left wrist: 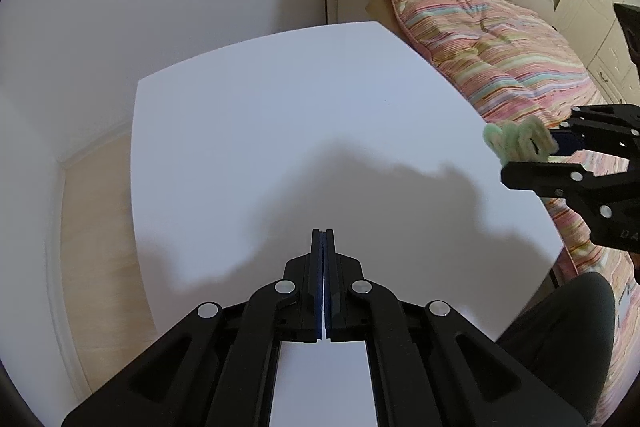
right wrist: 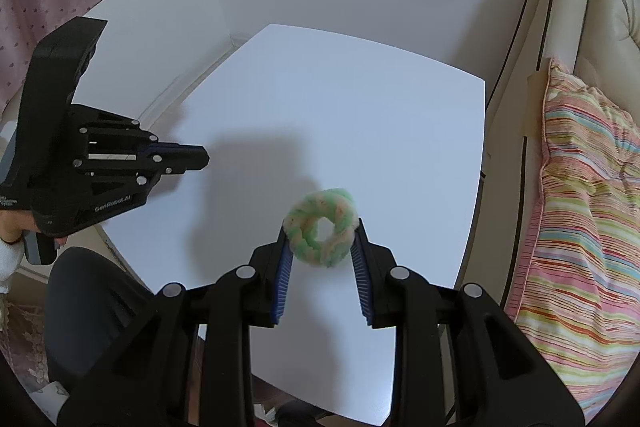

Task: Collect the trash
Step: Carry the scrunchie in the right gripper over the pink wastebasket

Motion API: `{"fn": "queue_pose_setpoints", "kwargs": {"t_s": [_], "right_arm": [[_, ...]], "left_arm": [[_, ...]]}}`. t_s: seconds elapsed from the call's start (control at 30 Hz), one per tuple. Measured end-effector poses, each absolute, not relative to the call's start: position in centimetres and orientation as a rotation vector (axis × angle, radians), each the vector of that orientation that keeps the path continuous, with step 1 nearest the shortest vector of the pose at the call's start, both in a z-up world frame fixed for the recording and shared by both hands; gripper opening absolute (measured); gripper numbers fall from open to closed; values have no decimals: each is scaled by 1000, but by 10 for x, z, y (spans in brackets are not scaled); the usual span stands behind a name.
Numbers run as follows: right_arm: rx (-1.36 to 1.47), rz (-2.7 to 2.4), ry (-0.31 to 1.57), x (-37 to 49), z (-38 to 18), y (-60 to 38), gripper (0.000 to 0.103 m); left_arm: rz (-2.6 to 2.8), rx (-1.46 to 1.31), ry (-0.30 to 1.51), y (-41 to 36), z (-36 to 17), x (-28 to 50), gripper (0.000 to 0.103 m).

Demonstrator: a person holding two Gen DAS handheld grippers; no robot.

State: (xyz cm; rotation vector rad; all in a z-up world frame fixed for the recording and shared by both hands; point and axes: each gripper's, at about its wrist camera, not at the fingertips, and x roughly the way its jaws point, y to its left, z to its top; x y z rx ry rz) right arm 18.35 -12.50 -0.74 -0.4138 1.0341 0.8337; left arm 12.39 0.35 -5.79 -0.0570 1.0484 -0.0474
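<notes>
Right gripper (right wrist: 320,227) was clamped on a fuzzy green-and-peach ring (right wrist: 321,228), holding it above the white bench (right wrist: 340,99), near the edge facing the striped cushion (right wrist: 580,211). Left gripper (left wrist: 323,233) was clenched with nothing between its pads, poised over bare bench surface.

white lettering reading "genrobot.ai" stands on the black side plate of the left hand-held gripper (right wrist: 202,159), seen from the right wrist view. a small white label sits further back on the same body, too small to read. in the left wrist view the right hand-held gripper (left wrist: 556,153) shows faint raised letters, partly "da", otherwise unreadable.
</notes>
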Motion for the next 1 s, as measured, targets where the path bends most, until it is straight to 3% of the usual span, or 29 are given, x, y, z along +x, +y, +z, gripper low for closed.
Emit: {"fn": "queue_pose_setpoints", "kwargs": {"t_s": [1.0], "right_arm": [[-387,900,883,70,39,-166,28]], "left_arm": [[-87,-27,824,-42,1,11,0]]}}
